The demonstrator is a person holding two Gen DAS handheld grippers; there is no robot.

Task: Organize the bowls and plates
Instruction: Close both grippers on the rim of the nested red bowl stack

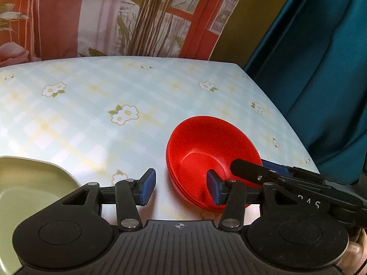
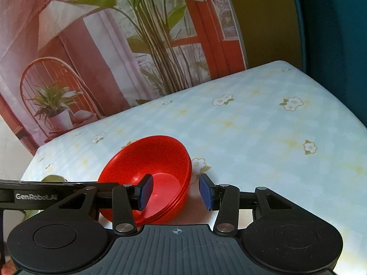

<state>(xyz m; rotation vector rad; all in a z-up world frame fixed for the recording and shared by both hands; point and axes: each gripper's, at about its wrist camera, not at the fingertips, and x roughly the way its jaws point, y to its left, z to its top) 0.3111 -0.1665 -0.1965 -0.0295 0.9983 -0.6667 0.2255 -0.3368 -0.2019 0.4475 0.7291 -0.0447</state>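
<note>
A nested stack of red bowls (image 1: 206,142) stands on the flowered table, also seen as red bowls (image 2: 146,160) in the right wrist view. My left gripper (image 1: 181,188) straddles the stack's left wall, its right pad inside the top bowl and its left pad outside. Neither pad presses on the wall, and the jaws stand open. My right gripper (image 2: 176,191) straddles the opposite wall the same way, left pad inside, right pad outside, also open. Its fingers (image 1: 247,171) reach over the far rim in the left wrist view. A pale green plate (image 1: 27,183) lies at the lower left.
The table (image 1: 91,114) carries a light blue checked cloth with white flowers. Its right edge (image 1: 296,137) drops off beside a teal curtain (image 1: 321,68). A printed backdrop (image 2: 91,57) of plants and a chair hangs behind the far edge.
</note>
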